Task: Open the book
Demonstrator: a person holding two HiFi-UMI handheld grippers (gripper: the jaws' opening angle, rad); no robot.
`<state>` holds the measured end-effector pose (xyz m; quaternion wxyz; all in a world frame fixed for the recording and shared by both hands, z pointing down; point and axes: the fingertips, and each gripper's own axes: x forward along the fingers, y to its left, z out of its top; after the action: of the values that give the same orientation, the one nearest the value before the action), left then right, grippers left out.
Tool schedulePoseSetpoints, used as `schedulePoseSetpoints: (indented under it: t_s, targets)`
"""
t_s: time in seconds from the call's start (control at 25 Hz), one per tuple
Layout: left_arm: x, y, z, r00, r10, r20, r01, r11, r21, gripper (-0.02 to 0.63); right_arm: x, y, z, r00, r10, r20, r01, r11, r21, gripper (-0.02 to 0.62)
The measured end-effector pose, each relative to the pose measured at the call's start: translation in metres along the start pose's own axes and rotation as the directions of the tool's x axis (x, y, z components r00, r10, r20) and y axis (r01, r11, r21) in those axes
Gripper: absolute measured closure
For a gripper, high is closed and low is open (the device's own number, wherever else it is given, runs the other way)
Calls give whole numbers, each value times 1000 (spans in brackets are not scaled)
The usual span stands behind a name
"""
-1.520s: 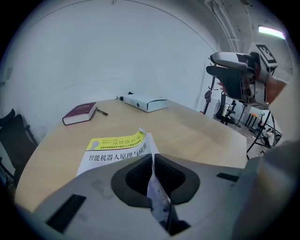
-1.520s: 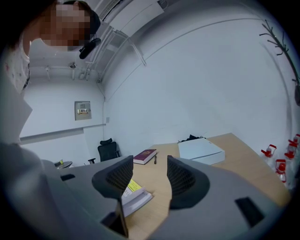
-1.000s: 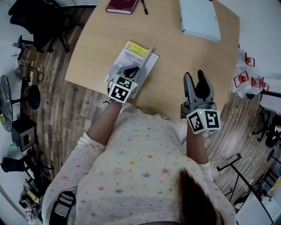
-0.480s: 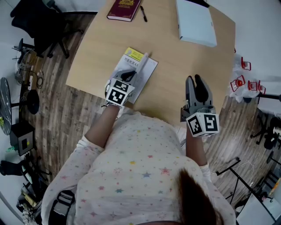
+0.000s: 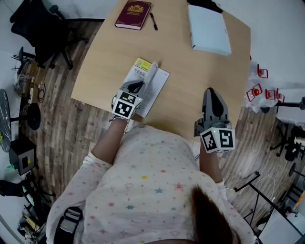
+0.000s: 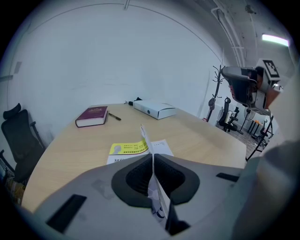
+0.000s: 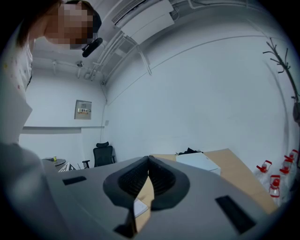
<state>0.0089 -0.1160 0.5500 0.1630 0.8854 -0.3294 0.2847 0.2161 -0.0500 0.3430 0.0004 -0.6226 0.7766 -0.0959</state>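
A thin book (image 5: 155,93) with a yellow band on top lies near the front edge of the wooden table (image 5: 190,81). Its front cover (image 5: 151,74) stands up on edge, and my left gripper (image 5: 138,86) is shut on the cover's near edge. In the left gripper view the cover (image 6: 145,139) rises thin and upright between the closed jaws of the left gripper (image 6: 153,161), with the yellow page (image 6: 128,149) flat behind it. My right gripper (image 5: 212,94) hovers over the table's front right, shut on nothing; the right gripper (image 7: 149,161) shows its jaws pressed together.
A maroon book (image 5: 133,14) and a pen (image 5: 153,21) lie at the table's far left. A white box (image 5: 208,29) sits far right. A black chair (image 5: 38,28) stands left of the table; red-capped bottles (image 5: 259,81) are on the floor right.
The right gripper's jaws, apart a second ago, have come together. The left gripper has raised the cover a little more upright. The camera has drifted slightly.
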Motion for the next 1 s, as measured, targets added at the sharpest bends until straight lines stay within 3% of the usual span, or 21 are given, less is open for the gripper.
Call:
schedulePoseSetpoints:
  t_s: [0.36, 1.0]
  targets:
    - [-7, -1, 12, 999, -40, -15, 41, 998, 43, 584, -1, -2, 1, 999, -34, -2, 34, 999, 0, 594]
    - [-22, 23, 26, 1000, 6, -15, -4, 993, 117, 586, -2, 1, -2, 999, -36, -16, 36, 999, 0, 594]
